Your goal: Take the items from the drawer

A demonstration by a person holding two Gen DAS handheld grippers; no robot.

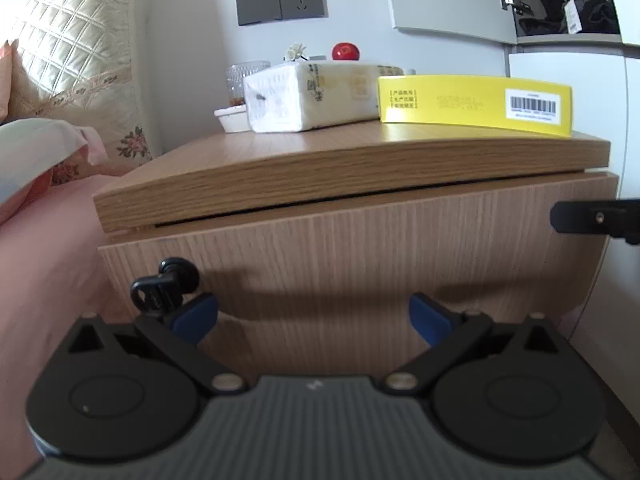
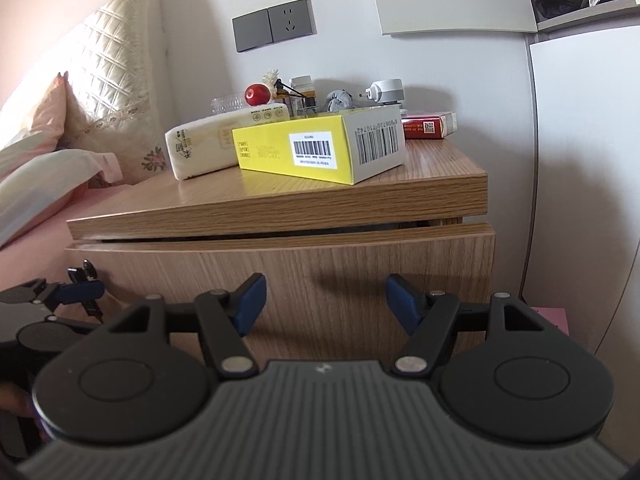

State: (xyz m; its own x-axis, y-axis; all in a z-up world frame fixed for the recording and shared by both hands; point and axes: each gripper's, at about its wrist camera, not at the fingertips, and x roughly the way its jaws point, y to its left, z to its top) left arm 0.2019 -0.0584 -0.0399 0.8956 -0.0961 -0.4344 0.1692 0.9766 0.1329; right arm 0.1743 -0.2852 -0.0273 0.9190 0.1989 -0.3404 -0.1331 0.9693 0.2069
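Left wrist view shows your left gripper (image 1: 313,320) spread wide with nothing between its fingers (image 1: 196,318), hanging just in front of the drawer (image 1: 360,248). The drawer front looks shut, or nearly so: only a dark slit shows under the bench (image 1: 304,168) top. The items you want are inside and out of sight, so you cannot yet judge what they are or how they lie.

The black knob (image 1: 176,270) sits off to the left of your fingers, not between them. If you close from here you will probably pinch air or scrape the wood. Shift left first. The knob is small and has a ring hanging from it; a wide jaw closing fast may catch the ring alone, and I'd expect that to slip when you pull.

Your right gripper (image 2: 324,304) is also released, fingers partly apart and empty, facing the right part of the drawer front. Keep it clear as the drawer comes out, or the front may strike it.

On top, the yellow box (image 2: 288,148) and tissue pack (image 2: 200,144) sit close to the front edge. A sharp tug may jolt the bench and slide them off, so pull steadily.
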